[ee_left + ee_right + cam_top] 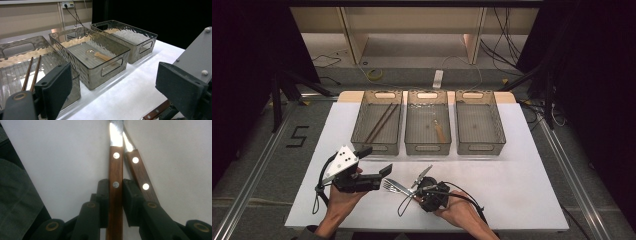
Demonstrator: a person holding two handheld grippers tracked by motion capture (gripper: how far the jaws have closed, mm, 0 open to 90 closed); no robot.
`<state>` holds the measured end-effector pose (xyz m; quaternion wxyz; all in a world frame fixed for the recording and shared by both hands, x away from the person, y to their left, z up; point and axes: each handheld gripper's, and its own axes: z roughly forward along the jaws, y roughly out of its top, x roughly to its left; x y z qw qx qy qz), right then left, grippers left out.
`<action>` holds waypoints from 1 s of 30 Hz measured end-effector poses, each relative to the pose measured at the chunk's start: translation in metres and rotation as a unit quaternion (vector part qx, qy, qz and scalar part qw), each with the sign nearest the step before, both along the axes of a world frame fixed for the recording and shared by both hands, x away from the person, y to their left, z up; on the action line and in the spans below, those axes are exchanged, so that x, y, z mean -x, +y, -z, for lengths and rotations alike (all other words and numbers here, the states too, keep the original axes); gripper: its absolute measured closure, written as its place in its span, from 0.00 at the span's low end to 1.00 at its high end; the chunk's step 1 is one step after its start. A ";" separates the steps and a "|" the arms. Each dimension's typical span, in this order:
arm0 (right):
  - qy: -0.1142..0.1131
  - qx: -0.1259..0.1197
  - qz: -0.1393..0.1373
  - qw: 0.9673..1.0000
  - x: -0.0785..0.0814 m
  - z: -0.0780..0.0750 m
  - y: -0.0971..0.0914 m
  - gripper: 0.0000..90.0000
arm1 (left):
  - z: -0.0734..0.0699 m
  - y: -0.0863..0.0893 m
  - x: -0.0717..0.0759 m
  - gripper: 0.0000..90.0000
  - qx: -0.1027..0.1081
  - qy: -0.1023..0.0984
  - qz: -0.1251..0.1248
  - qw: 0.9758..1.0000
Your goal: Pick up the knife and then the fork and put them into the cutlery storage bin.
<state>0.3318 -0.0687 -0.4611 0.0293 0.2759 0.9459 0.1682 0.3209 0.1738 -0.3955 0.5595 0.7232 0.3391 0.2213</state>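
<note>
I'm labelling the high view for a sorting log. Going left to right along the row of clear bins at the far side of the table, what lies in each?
Left bin: pair of chopsticks → middle bin: wooden-handled utensil → right bin: nothing visible inside.

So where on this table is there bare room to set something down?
The white table is bare right of the right gripper and in front of the empty right-hand clear plastic bin. It is crowded between the grippers, where the wooden-handled fork lies.
</note>
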 end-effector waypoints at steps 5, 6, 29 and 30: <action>0.007 -0.008 -0.001 1.000 -0.001 -0.002 -0.002 0.85 | 0.000 0.000 0.000 0.15 0.001 -0.001 -0.001 1.000; 0.010 -0.010 0.000 1.000 -0.001 -0.003 -0.003 0.85 | 0.000 0.000 0.000 0.15 0.001 -0.001 -0.001 1.000; -0.018 -0.090 0.037 0.995 -0.023 -0.038 -0.045 0.85 | 0.000 0.001 0.000 0.15 0.003 -0.003 -0.004 1.000; -0.018 -0.096 0.042 0.994 -0.024 -0.040 -0.047 0.85 | 0.000 0.001 0.000 0.15 0.003 -0.003 -0.003 1.000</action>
